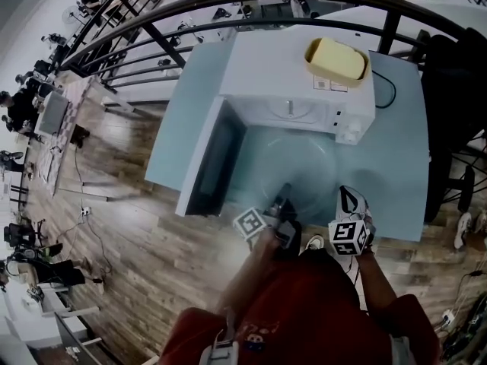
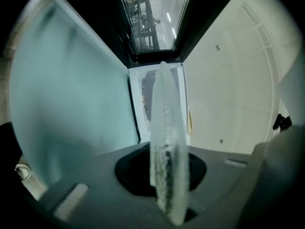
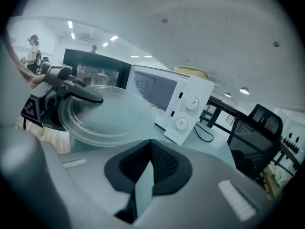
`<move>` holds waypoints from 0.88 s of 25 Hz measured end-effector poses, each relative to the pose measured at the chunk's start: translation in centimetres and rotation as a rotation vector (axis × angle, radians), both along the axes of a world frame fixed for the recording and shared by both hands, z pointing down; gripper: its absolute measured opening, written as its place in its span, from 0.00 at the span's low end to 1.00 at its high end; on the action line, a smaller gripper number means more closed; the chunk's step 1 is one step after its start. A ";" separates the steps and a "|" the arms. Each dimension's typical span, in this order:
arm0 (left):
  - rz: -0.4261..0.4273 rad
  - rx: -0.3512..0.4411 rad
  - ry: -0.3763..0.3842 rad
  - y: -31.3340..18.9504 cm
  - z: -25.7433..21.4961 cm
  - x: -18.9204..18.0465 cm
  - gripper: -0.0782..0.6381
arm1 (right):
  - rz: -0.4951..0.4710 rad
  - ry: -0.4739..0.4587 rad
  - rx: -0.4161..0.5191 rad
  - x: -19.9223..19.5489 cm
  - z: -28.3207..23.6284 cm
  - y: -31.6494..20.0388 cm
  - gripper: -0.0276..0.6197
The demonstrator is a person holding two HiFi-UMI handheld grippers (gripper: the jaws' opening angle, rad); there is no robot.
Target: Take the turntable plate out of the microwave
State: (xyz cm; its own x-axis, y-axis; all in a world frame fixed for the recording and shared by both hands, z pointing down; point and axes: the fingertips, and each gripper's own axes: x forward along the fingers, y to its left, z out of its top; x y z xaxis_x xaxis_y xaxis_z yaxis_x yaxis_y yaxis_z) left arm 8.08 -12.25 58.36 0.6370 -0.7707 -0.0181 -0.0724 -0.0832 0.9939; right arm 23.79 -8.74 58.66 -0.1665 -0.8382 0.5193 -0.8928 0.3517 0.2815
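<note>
Head view: we look down on a white microwave (image 1: 304, 90) that stands on a light blue table (image 1: 179, 128).
Microwave door: it (image 1: 209, 158) hangs wide open on the left side.
Turntable plate: the round clear glass plate (image 1: 293, 166) is out of the microwave. It is up in the air over the table, just in front of the open front and beside the door.
Left gripper: it (image 1: 283, 192) pinches the near rim of the plate. In the left gripper view we see the plate (image 2: 167, 142) from its thin edge, squeezed tight between the two jaws.
Right gripper: it (image 1: 348, 200) is just to the right of the plate and does not touch it. In the right gripper view its jaws are pressed together with nothing between them.
Right gripper view: we see the plate (image 3: 107, 116) lying flat, with the left gripper on its rim, and the microwave's two round knobs (image 3: 192, 103) behind it.
On top of the microwave: a pale yellow tub (image 1: 336, 59) sits near the right end.
Marker cubes: one white cube with black squares (image 1: 249, 222) rides on the left gripper, and one more (image 1: 348, 236) on the right gripper.
Around the table: a wooden floor (image 1: 137, 257), a black railing (image 1: 228, 2) and a black chair (image 1: 456, 90).
Person: we see a red top (image 1: 304, 310) at the bottom.
</note>
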 end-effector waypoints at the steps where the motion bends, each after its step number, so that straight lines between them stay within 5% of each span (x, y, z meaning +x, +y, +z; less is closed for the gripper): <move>1: -0.003 -0.002 -0.008 0.6 -0.2 0.0 0.14 | 0.007 -0.017 0.004 0.2 -0.2 0.2 0.04; 8: -0.030 -0.015 -0.006 3.9 -2.6 -0.8 0.14 | 0.071 -0.087 0.044 1.9 -2.6 1.4 0.04; 22: 0.045 0.031 -0.028 3.7 -9.7 -3.6 0.14 | 0.265 -0.174 0.151 0.8 -10.4 2.2 0.04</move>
